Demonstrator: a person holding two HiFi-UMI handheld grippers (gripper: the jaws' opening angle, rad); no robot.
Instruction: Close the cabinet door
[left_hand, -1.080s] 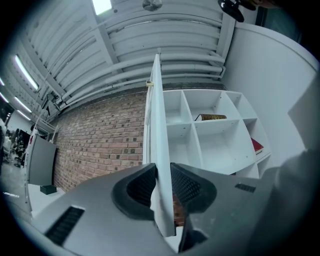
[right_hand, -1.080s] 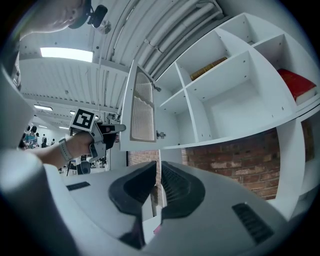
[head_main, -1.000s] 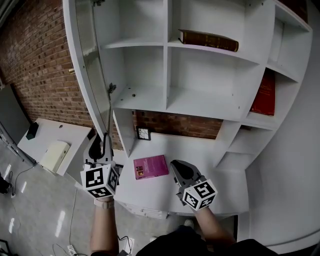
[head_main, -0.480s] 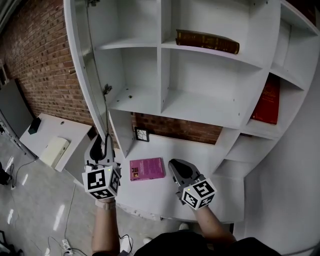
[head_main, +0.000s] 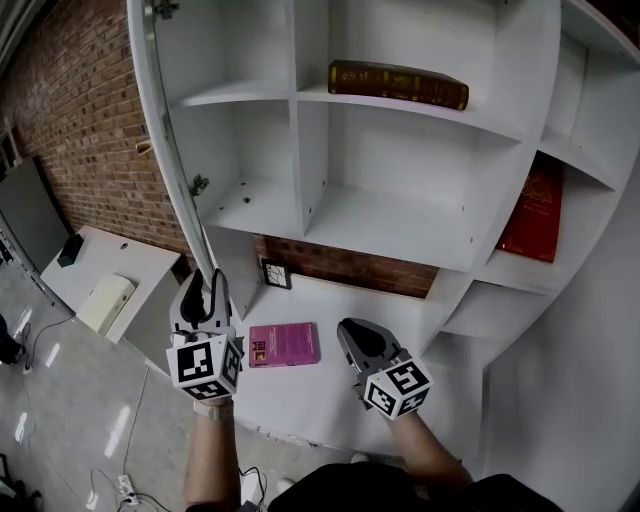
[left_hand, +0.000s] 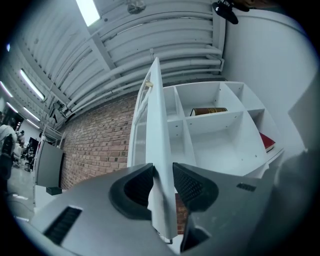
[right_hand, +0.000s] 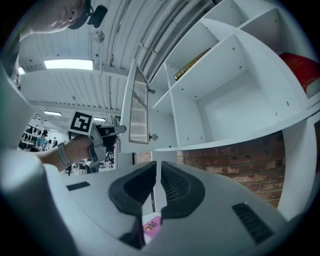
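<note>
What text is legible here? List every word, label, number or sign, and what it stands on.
No text can be read anywhere.
Pink book, cover label: too small to read.
Brown book, spine: gilt marks, too blurred to read.
Red book: no lettering visible.
Cubes on the left gripper and right gripper: coded squares, no letters.

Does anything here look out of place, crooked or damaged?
Only the cabinet door: it stands wide open, with its edge between the fingers of the left gripper, which have just been opening. Nothing looks spilled or broken.
</note>
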